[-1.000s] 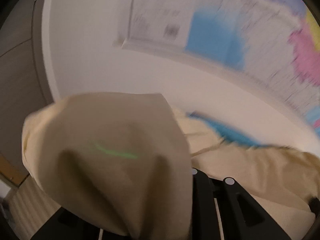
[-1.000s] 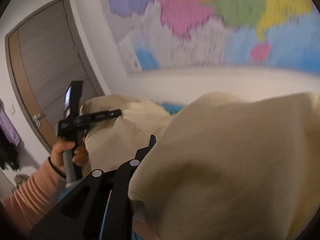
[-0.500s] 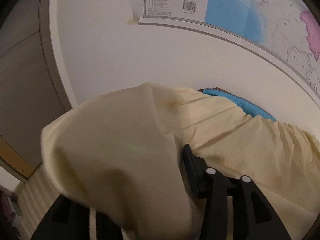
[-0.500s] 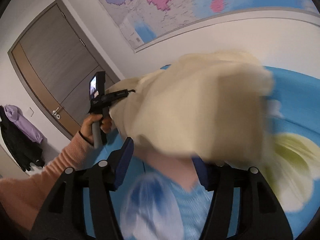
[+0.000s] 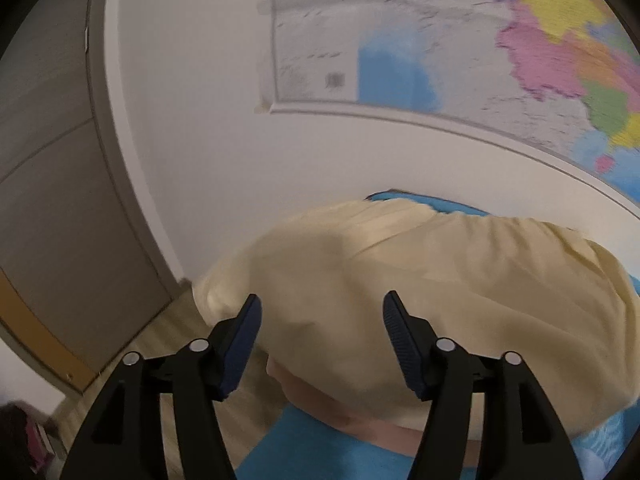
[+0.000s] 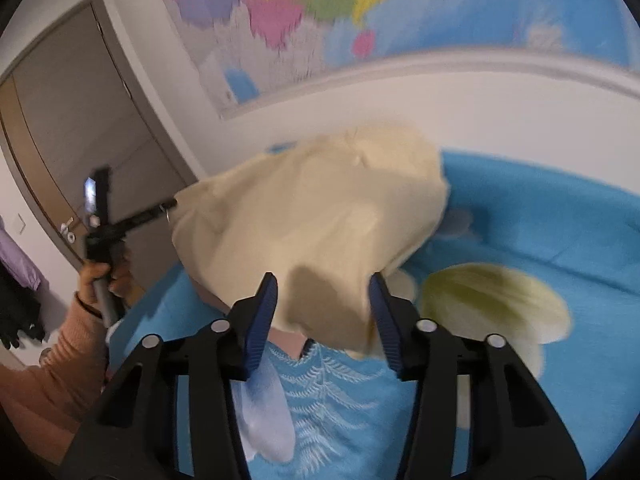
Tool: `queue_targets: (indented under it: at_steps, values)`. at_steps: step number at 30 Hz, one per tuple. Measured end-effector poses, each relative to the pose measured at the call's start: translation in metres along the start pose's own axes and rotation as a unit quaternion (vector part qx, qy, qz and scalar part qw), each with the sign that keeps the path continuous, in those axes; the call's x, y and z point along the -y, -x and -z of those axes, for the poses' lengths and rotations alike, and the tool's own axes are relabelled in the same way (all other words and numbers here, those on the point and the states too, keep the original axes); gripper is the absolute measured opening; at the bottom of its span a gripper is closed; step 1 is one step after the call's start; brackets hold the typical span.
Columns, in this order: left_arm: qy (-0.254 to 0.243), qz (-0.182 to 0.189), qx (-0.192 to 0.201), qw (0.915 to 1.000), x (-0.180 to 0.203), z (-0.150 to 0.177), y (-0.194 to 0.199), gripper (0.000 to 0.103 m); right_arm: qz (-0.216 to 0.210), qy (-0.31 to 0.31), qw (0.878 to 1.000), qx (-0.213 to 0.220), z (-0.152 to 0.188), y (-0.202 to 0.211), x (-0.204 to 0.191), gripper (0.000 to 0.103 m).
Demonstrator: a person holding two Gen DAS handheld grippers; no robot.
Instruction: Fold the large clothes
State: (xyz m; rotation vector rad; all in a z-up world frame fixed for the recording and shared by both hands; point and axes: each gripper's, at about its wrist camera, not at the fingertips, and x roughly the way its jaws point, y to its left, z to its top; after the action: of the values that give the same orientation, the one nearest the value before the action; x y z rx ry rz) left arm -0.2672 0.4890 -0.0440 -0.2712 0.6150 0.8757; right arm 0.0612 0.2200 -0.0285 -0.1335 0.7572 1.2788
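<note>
Fold laid — cream garment [image 6: 320, 236] heaped at 12 o'clock on blue bedspread [image 6: 540, 240]. Left gripper [image 5: 322, 312] and right gripper [image 6: 323, 292] both spread, empty. Next: regrip edge — likely flatten.

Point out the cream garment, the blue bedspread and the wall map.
cream garment [image 6: 320, 236], right wrist view, middle of the cloth.
blue bedspread [image 6: 540, 240], right wrist view, bare blue area.
wall map [image 5: 460, 60], left wrist view, lower printed area.

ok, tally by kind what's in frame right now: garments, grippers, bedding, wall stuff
Garments: 1, the cream garment
Grippers: 2, left gripper and right gripper, both open, neither holding cloth
Bedding: 1, blue bedspread with printed pattern
Wall items: 1, map
Doors: 1, door
Total: 6
</note>
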Motion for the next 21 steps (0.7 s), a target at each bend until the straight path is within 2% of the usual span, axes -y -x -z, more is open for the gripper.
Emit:
queue_targets:
  at_steps: [4,7,14,15,17,21]
  values:
    - [-0.015,0.022,-0.011,0.9996,0.017,0.01,0.0,0.067,0.002,0.032,0.998,-0.051,0.009,-0.033,-0.013,0.043]
    - [-0.014,0.031,-0.021,0.9992,0.025,0.015,-0.005,0.067,0.002,0.032,0.998,-0.05,0.007,-0.028,-0.013,0.043]
    - [-0.016,0.062,-0.004,0.998,0.043,0.014,0.015,0.072,0.008,0.042,0.999,0.008,-0.011,0.005,-0.017,0.043]
    - [-0.02,0.061,0.001,0.9979,0.047,0.016,0.019,0.073,0.005,0.041,0.999,0.017,-0.018,0.005,-0.019,0.044]
    - [-0.025,0.064,0.006,0.9976,0.054,0.018,0.022,0.081,0.01,0.041,0.999,0.03,-0.033,-0.006,-0.022,0.045]
    - [-0.042,0.079,0.011,0.9959,0.072,0.025,0.026,0.082,0.009,0.037,0.999,0.035,-0.054,-0.035,-0.029,0.045]
